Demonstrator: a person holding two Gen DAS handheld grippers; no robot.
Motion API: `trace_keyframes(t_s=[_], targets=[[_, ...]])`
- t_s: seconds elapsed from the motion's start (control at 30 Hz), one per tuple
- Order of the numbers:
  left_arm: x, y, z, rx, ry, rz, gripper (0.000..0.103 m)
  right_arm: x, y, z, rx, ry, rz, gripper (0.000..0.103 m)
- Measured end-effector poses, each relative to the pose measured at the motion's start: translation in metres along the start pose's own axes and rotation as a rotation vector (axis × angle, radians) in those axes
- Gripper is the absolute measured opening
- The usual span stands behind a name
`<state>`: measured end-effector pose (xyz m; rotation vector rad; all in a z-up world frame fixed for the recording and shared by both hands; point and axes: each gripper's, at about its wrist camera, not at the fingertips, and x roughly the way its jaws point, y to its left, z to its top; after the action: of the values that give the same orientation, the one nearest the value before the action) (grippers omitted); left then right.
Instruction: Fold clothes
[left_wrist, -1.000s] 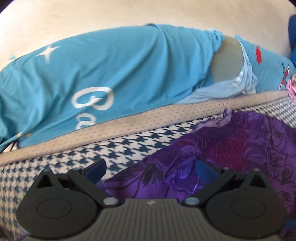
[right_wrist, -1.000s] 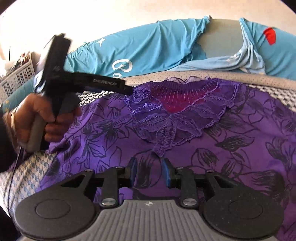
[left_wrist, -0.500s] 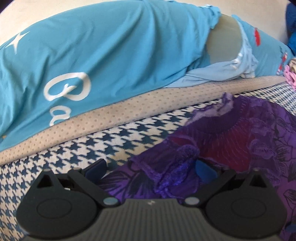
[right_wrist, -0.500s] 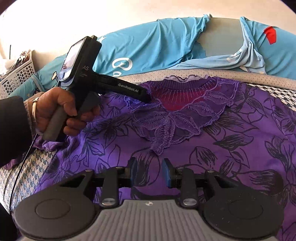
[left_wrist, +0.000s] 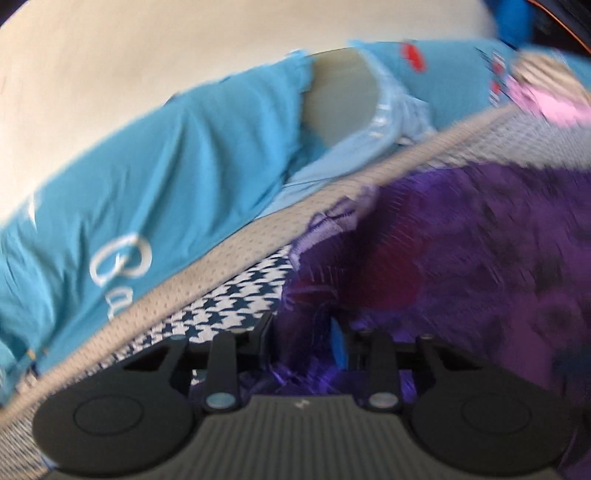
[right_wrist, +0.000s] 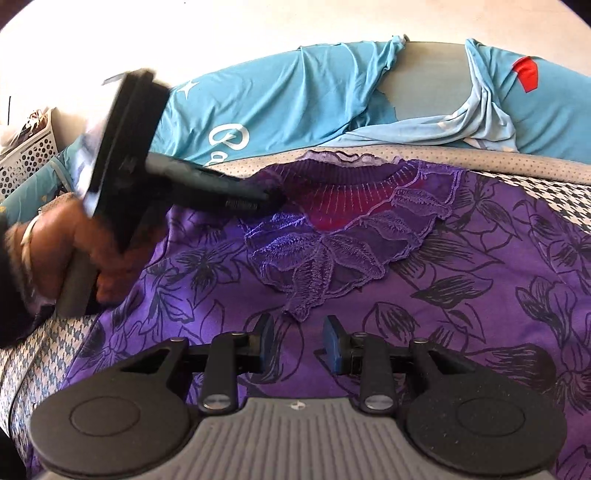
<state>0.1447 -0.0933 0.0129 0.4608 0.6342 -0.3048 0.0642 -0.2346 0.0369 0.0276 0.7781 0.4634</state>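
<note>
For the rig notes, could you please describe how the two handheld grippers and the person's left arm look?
Both the left gripper and right gripper have black linkage arms, round black discs, a ribbed grey base and blue-padded fingers. The left one has a grey handle. The person's left hand wears a bracelet, with a dark sleeve.

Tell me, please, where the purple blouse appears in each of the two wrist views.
Left wrist view: the purple blouse fills the lower right, blurred, with cloth between the closing left gripper.
Right wrist view: it covers the centre and lower part, neckline at top centre.
Shared landmark: the blue shirt behind it.
</note>
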Motion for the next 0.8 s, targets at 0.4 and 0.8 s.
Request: trace_keyframes(t_s=[0.4, 0.8], targets=[[-0.035, -0.02, -0.015, 0.046, -0.014, -0.131, 0.045, -0.009, -0.026, 0.014, 0.096, -0.076, -0.088, 0.029], [-0.035, 0.052, 0.002, -0.337, -0.06, -0.285, 0.078, -0.007, -0.03, 0.018, 0.133, -0.075, -0.083, 0.029]])
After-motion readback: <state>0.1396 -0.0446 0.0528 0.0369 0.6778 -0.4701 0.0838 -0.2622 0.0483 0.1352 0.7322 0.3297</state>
